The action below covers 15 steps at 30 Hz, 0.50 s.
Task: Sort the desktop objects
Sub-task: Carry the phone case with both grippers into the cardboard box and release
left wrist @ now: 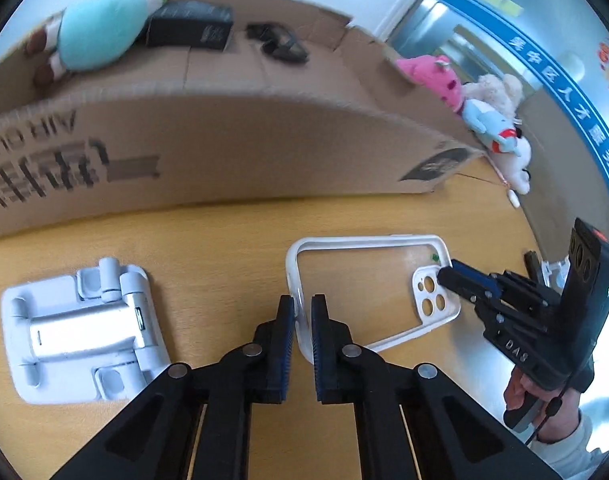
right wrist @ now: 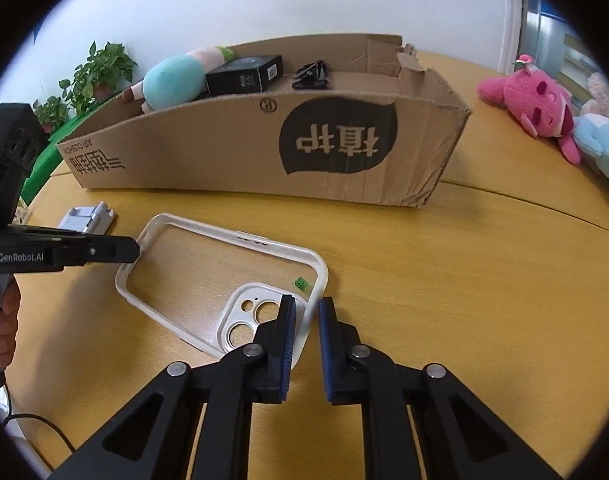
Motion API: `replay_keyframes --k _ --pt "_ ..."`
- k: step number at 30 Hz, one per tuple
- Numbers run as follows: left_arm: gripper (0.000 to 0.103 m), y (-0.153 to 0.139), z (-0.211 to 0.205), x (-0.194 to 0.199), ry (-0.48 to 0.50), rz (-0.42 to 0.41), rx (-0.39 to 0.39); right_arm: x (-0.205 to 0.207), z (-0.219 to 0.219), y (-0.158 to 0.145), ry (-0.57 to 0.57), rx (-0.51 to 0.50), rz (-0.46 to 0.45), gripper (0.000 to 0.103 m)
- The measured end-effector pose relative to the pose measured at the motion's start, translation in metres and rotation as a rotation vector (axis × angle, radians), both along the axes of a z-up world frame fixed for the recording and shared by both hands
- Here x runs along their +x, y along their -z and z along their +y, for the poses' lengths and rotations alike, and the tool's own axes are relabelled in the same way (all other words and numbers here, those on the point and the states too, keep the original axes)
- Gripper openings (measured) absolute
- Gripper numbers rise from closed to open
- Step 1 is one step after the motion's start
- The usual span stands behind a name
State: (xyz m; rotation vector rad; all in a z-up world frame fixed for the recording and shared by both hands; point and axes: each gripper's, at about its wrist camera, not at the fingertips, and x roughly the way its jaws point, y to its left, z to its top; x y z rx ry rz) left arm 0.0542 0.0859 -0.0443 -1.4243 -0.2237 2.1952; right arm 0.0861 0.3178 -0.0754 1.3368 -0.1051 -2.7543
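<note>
Left wrist view shows us the phone case (left wrist: 368,288), clear-backed with a white rim, lying flat on the wooden table (left wrist: 232,248) just in front of the cardboard box (left wrist: 224,148). We have our left gripper (left wrist: 303,320) clamped on the rim at the plain end, and our right gripper (right wrist: 307,320) pinched on the rim beside the camera cutouts, so both narrow jaws hold the case. We judge that gripping opposite ends keeps the floppy frame level for a lift into the box, which already holds a teal plush toy (right wrist: 172,82), a black carton (right wrist: 244,74) and a black clip (right wrist: 310,76). A white phone stand (left wrist: 84,328) waits on the table to the left, and more plush toys (right wrist: 532,106) lie well apart to the right.
</note>
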Motion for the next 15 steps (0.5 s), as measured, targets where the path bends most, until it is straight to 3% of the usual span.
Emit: replay_keyframes --k 4,9,15 --pt "0.005 -0.049 -0.004 0.005 -0.002 0.106 0.075 0.01 0.005 -0.052 0.03 0.027 0.141 0.009" --pt "0.005 -0.134 -0.027 -0.008 -0.036 0.316 0.134 -0.008 -0.006 -0.127 -0.004 0.064 0.331 0.009" --pt "0.005 -0.191 -0.074 -0.048 -0.125 0.446 0.071 -0.08 -0.047 -0.166 -0.096 0.039 0.403 0.01"
